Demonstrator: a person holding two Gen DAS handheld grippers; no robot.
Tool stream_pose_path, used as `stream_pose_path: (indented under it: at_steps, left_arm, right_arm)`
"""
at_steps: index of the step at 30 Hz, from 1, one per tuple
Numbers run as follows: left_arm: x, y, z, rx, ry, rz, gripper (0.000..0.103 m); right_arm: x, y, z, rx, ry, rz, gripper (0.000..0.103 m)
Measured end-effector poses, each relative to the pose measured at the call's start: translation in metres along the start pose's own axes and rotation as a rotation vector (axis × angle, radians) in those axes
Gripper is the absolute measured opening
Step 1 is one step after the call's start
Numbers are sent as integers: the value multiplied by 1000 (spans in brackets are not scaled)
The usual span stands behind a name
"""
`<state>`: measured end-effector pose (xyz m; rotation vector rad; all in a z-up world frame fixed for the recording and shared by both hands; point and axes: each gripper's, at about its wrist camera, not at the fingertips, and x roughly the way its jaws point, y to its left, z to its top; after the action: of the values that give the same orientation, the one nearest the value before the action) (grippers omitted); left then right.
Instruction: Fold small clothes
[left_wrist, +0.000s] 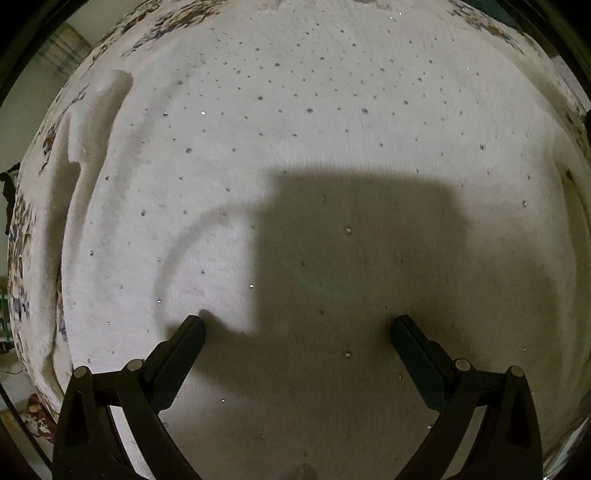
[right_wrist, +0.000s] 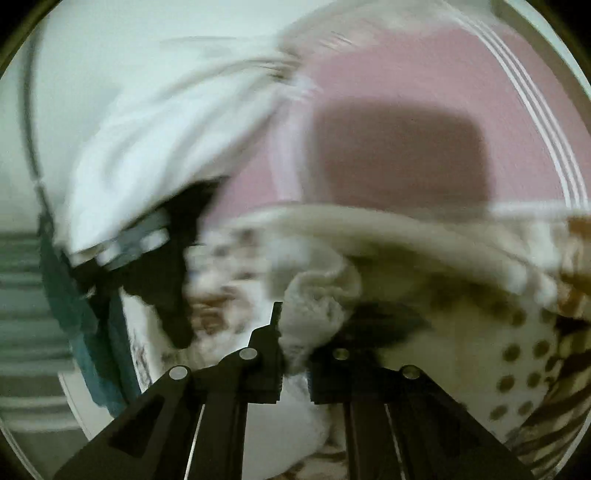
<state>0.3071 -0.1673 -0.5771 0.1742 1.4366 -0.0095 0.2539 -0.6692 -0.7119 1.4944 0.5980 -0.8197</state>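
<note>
- Below the left gripper (left_wrist: 297, 328): a white fleecy garment (left_wrist: 295, 129) studded with small shiny dots, spread flat over a floral-patterned surface (left_wrist: 22, 236); one sleeve or flap (left_wrist: 92, 118) lies folded inward at the far left edge; the tool's square shadow falls on the cloth's middle.
- Left gripper, state: jaws wide apart; nothing between the fingers (left_wrist: 184, 354); tips hang just above the cloth, whether touching cannot be told.
- Left gripper, pose: pointed steeply down at the garment's lower middle; camera looks almost straight onto the fabric.
- Right gripper (right_wrist: 293, 325), state: jaws drawn close and pinched on a bunched cream fabric edge (right_wrist: 317, 295); likely the same garment's hem or side, though blur prevents certainty.
- Right gripper, pose: level or slightly raised, looking across a heap of other items; pink cloth (right_wrist: 369, 110), white cloth (right_wrist: 147, 147), dark item (right_wrist: 177, 295), spotted fabric (right_wrist: 524, 362); view heavily smeared, suggesting quick motion.
- Step in hand, judged: carrying a gripped edge across to make a fold.
- Advice: keep the pinch firm and low so the fleece does not drag the lower layer; let the left tool press or anchor the body near the intended crease; lay the edge down square to the opposite side; release only once flat.
</note>
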Motion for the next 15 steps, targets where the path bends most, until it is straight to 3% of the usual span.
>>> stream_pose_path:
  at_steps: [5,8,11,15]
  left_arm:
    - [-14,17,4,-48,-37,-29,103]
    - [-24,34,2,-94,-61,-53,103]
    - [-32,59,5,-145,-81,-61,103]
    - [-40,103,-4,-220,-101,-54,103]
  right_arm:
    - [-48,67,30,-113,-90,111,9]
    - [-59,120,6,-200,-97,148,9]
    - [-62,177,-27,-298,-65,187,9]
    - [-46,257,-142,-550,30,181,9]
